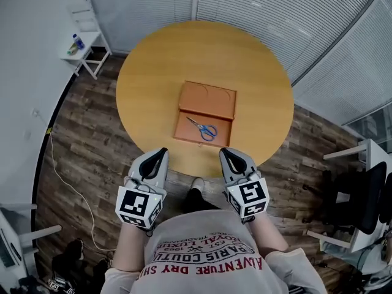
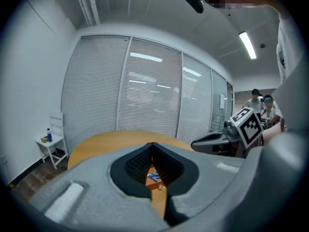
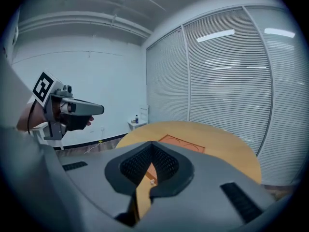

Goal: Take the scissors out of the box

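Note:
An orange-brown box [image 1: 185, 132] lies open at the middle of the round wooden table [image 1: 147, 72], its lid [image 1: 208, 98] folded back on the far side. Blue-handled scissors [image 1: 203, 129] rest inside the box. My left gripper [image 1: 163, 151] and right gripper [image 1: 223, 151] hover side by side at the table's near edge, short of the box, both shut and empty. In the left gripper view the scissors [image 2: 153, 177] show through the hollow behind the touching tips [image 2: 152, 144]. In the right gripper view the lid [image 3: 181, 142] lies beyond the closed tips [image 3: 152, 143].
A white shelf [image 1: 86, 38] with a bottle stands at the far left by the blinds. An office chair [image 1: 367, 195] and a white desk sit at the right. A cable [image 1: 67, 176] runs over the wood floor. Two people [image 2: 260, 103] stand far off.

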{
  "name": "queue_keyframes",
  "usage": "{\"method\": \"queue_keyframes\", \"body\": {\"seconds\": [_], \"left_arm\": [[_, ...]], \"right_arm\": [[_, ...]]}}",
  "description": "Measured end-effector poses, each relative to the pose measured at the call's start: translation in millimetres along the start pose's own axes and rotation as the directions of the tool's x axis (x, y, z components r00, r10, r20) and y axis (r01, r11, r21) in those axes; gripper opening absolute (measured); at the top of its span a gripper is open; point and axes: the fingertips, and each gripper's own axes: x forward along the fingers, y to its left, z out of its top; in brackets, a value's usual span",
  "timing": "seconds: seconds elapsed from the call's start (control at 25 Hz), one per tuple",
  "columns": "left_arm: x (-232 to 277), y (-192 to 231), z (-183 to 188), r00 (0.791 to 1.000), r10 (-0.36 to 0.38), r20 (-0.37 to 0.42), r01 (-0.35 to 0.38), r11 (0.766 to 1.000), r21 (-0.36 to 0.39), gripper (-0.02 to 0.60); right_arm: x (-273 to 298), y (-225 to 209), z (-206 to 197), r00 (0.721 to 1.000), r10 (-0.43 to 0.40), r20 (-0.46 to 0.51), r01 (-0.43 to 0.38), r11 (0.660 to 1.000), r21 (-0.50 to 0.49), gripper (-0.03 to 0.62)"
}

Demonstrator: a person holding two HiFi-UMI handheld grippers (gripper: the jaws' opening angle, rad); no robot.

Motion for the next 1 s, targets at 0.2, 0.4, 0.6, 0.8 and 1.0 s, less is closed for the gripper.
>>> {"method": "queue_keyframes", "body": {"seconds": [0.2, 0.4, 0.6, 0.8, 1.0], "left_arm": [[54, 23, 0, 1.0, -0.011, -0.024, 0.011, 1.0, -0.018, 0.009], [98, 33, 0, 0.998, -0.038, -0.04, 0.037, 0.999, -0.016, 0.009], [124, 41, -7, 0.995, -0.069, -0.067, 0.067, 0.998, -0.022, 0.009], [140, 58, -10, 0.99, -0.108, -0.087, 0.106, 0.994, -0.025, 0.009], [155, 71, -12, 0.976, -0.189, -0.105, 0.189, 0.982, -0.011, 0.009]], "right_arm": [[45, -39, 0, 0.999, 0.015, -0.041, -0.015, 1.0, 0.002, 0.008], [82, -67, -12, 0.993, 0.034, -0.116, -0.035, 0.999, -0.007, 0.008], [111, -76, -35, 0.973, 0.059, -0.222, -0.061, 0.998, -0.004, 0.008], [137, -72, -60, 0.936, 0.076, -0.344, -0.085, 0.996, -0.01, 0.008], [155, -56, -86, 0.874, 0.127, -0.469, -0.147, 0.989, -0.005, 0.071]]}}
